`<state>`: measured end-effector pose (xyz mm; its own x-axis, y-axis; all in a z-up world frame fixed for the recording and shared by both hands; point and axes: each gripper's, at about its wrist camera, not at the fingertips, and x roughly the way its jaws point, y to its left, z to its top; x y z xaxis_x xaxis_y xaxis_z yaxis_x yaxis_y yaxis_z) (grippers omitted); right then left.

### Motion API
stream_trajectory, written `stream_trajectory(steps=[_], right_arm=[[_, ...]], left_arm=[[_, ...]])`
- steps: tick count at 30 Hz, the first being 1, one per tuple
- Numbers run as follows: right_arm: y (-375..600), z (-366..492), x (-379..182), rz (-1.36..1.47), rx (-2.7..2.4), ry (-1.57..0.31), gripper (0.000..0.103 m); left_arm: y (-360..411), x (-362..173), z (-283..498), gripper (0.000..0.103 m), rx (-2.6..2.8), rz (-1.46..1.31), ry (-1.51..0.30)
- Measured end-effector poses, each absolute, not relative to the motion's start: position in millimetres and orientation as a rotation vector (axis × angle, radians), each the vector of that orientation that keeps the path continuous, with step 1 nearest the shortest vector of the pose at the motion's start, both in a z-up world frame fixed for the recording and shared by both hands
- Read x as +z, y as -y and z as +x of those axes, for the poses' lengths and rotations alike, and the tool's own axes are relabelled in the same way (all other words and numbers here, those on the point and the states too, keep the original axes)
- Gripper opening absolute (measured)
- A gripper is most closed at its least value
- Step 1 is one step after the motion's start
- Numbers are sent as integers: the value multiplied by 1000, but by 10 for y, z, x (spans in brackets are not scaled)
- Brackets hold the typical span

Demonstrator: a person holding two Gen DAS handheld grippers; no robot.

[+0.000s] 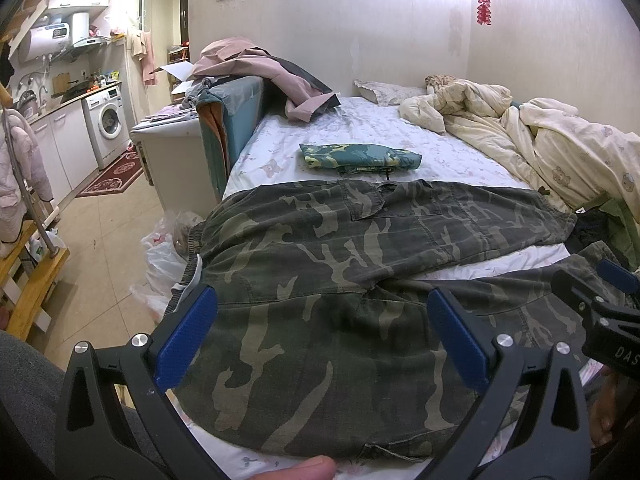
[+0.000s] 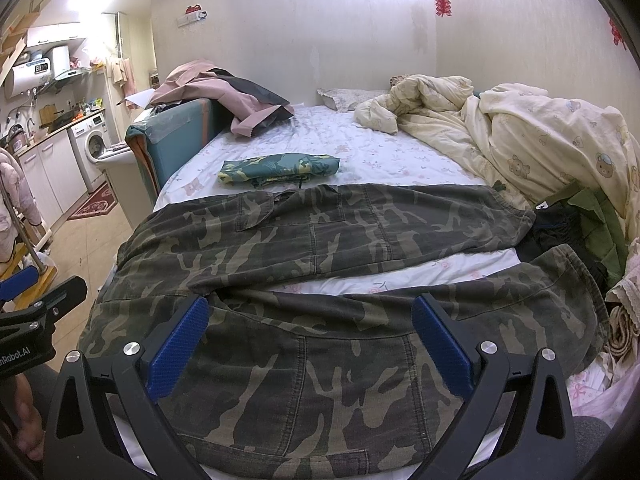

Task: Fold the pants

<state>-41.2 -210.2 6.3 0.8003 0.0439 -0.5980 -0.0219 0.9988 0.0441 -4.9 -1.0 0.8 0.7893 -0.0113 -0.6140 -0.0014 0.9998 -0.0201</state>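
Bed (image 2: pixel 360 148): bare sheet cleared in the middle, which gives a flat working surface; quilt (image 2: pixel 540 136) bunched along the right side and wall, likely pushed aside for that reason.

Camouflage pants (image 2: pixel 320 240): spread flat across the near end of the bed, waist toward the left edge, hems toward the right. The two legs lie apart in a narrow V with a strip of sheet showing between them. Near leg directly under both grippers; far leg beyond it. Laid open like this, the obvious first fold is one leg over the other. No fold made yet, by my reading.

Folded camouflage garment (image 1: pixel 360 156): lies on the sheet just beyond the pants, apart from them. Probably a finished piece set out of the way.

Pink jacket (image 1: pixel 260 68): draped over the bed's left end panel, well clear.

Left gripper (image 1: pixel 320 336): fingers spread wide, holding nothing, over the waist and seat portion.

Right gripper (image 2: pixel 310 344): fingers likewise spread wide and empty, over the near leg further toward the hem. Two stations along one leg suit a lift-and-carry fold.
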Motion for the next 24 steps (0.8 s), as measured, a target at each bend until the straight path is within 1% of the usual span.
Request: stream_trajectory(steps=[18,21,24], right_arm=[[2104,-422,74,46,33,-652,103],[2134,-435,104,73,40,-656,103],[2166,-425,132,90,56,-653,103]], left_arm=[[-16,43,-19,103,7,-9,-674],[-262,-31,200,103,60,-53,-743],[-673,-259,416,103,175,-171,-879]])
